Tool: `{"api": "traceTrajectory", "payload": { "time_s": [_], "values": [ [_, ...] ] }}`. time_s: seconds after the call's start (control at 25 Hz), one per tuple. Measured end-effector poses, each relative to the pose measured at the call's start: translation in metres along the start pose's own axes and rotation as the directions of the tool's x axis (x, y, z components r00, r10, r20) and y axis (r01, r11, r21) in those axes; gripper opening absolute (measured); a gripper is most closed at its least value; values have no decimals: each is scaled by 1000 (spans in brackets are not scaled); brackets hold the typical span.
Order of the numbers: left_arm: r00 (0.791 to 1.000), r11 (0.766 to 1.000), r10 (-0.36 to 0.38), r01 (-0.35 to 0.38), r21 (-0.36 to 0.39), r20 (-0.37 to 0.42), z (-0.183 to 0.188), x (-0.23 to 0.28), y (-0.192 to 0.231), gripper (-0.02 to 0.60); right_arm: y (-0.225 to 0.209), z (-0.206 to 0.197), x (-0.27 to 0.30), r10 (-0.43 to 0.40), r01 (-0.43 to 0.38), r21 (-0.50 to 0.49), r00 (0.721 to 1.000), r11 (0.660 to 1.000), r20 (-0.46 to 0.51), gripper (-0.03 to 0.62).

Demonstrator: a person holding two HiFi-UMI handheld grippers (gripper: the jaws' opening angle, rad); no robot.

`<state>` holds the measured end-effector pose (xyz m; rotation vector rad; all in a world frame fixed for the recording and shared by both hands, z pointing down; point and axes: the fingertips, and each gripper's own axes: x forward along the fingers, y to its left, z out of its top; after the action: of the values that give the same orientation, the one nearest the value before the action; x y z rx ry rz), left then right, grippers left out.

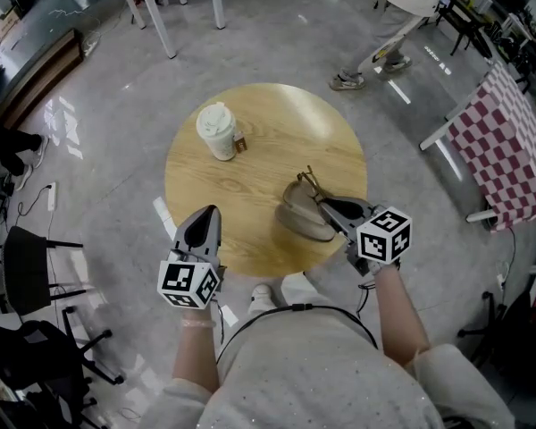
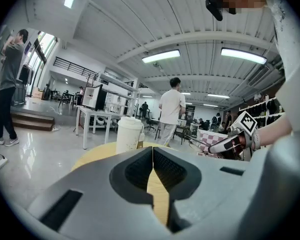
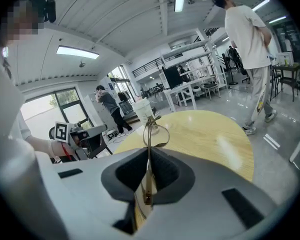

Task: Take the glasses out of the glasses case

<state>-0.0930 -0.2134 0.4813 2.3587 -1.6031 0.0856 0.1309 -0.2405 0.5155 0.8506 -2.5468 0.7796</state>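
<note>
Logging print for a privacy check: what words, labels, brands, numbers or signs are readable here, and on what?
No text is readable in any view.
On the paper cup: a small brown tag, too small to read.
The left hand-held gripper and right hand-held gripper bear only black-and-white square markers, no words.
On the glasses and glasses case: no print visible.

Bright, even indoor light everywhere. Long white ceiling light strips blaze overhead, and the glossy grey floor throws pale glare streaks back. A soft sheen sits on the round light-wood table. Both gripper views bend hard, corners black. The grey left gripper and grey right gripper look soft up close; the thin gold wire glasses glint.
</note>
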Motion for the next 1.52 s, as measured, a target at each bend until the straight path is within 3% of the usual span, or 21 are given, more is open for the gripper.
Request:
{"api": "traceTrajectory", "payload": {
  "time_s": [0.76,1.52],
  "values": [
    [999,1000,-7,6,30,46,28,9,0,6,-2,35,-15,-23,30,-47,991,998,131,21],
    [996,998,-4,-3,70,93,52,8,-3,6,1,62,-38,-63,93,-94,956,991,288,21]
  ]
}}
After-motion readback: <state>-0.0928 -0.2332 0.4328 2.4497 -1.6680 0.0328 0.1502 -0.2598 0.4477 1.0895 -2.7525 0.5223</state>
